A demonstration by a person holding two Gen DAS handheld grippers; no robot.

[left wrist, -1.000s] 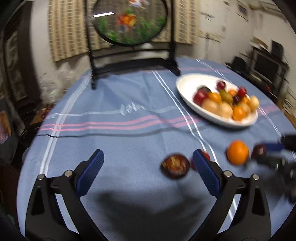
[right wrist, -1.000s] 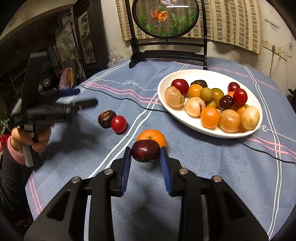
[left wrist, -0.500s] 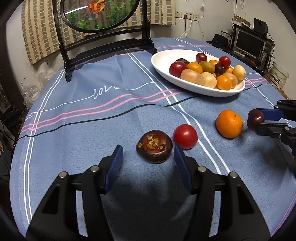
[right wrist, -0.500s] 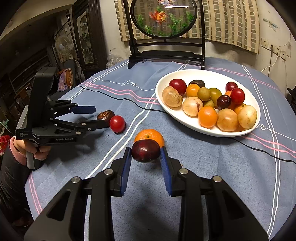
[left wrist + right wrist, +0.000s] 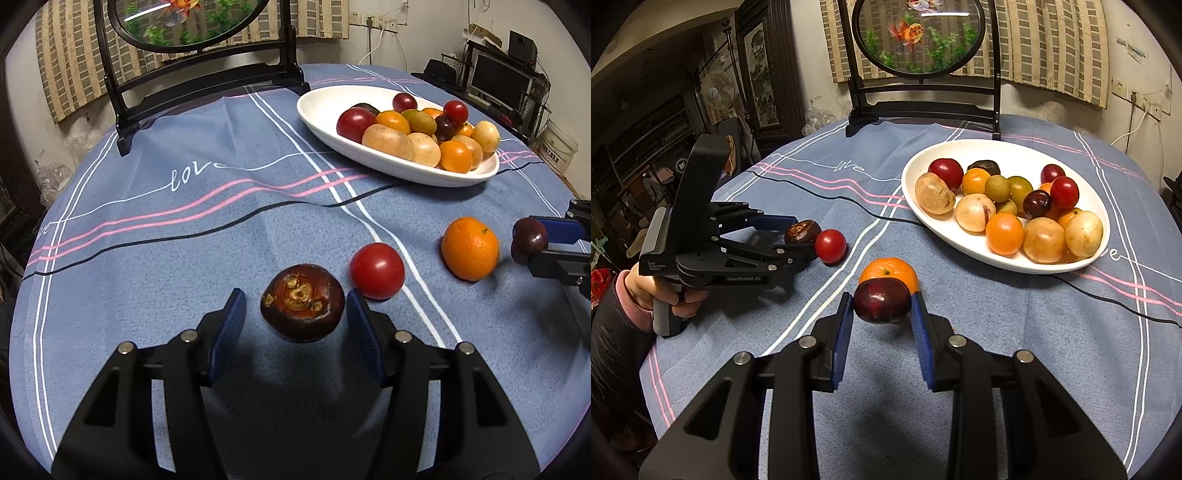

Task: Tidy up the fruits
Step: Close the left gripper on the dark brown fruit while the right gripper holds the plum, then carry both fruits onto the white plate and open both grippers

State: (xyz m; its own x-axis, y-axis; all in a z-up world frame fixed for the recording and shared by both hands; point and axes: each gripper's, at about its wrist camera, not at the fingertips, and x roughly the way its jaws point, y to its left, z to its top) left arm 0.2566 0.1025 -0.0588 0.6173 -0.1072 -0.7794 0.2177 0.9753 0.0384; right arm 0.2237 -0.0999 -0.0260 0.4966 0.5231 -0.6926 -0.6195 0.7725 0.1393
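Mangosteen (image 5: 303, 308) sits on blue tablecloth (image 5: 177, 258) between our left gripper (image 5: 295, 321) pads, jaws apart, small gaps both sides. Our right gripper (image 5: 882, 315) clamps dark plum (image 5: 882, 300), just in front of orange (image 5: 890, 269). Red tomato (image 5: 377, 270) beside mangosteen. White oval dish (image 5: 964, 240) beyond holds mixed fruit.

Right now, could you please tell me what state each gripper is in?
Left gripper: open around the dark brown fruit, not yet gripping.
Right gripper: shut on the dark red plum.
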